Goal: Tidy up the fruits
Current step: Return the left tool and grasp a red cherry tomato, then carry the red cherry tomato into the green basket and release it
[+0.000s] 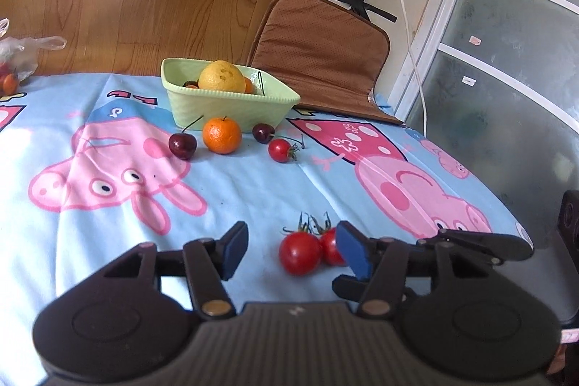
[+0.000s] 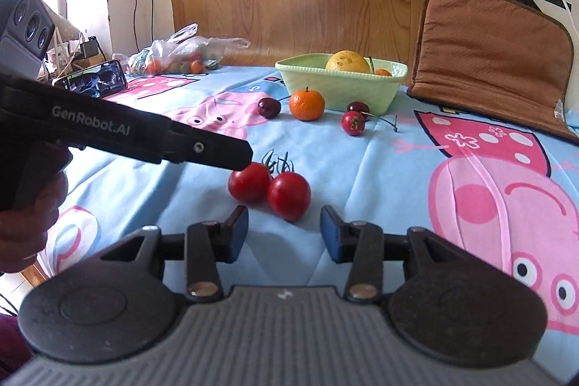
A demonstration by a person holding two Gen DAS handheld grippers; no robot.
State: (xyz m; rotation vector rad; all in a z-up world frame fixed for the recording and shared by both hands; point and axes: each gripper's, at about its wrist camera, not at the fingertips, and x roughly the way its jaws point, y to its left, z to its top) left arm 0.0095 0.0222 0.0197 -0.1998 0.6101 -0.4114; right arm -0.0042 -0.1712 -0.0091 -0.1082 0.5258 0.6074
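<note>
Two red tomatoes [image 1: 300, 252] [image 2: 287, 194] lie touching on the blue cartoon cloth. My left gripper [image 1: 291, 248] is open, the tomatoes between its blue pads, the right pad against the second tomato [image 1: 329, 246]. In the right wrist view its finger [image 2: 217, 152] reaches the left tomato [image 2: 249, 181]. My right gripper [image 2: 284, 230] is open and empty just short of the tomatoes. A green bowl [image 1: 224, 109] [image 2: 343, 89] holds a yellow fruit [image 1: 221, 76]. A tangerine [image 1: 221, 135], two cherries [image 1: 182, 144] and a small tomato [image 1: 280, 150] lie before it.
A brown cushion [image 1: 322, 53] leans on the wall beside the bowl. A plastic bag of fruit [image 2: 181, 55] and a phone [image 2: 96, 80] sit at the table's far left. The table edge [image 1: 506, 205] curves on the right, near a glass door.
</note>
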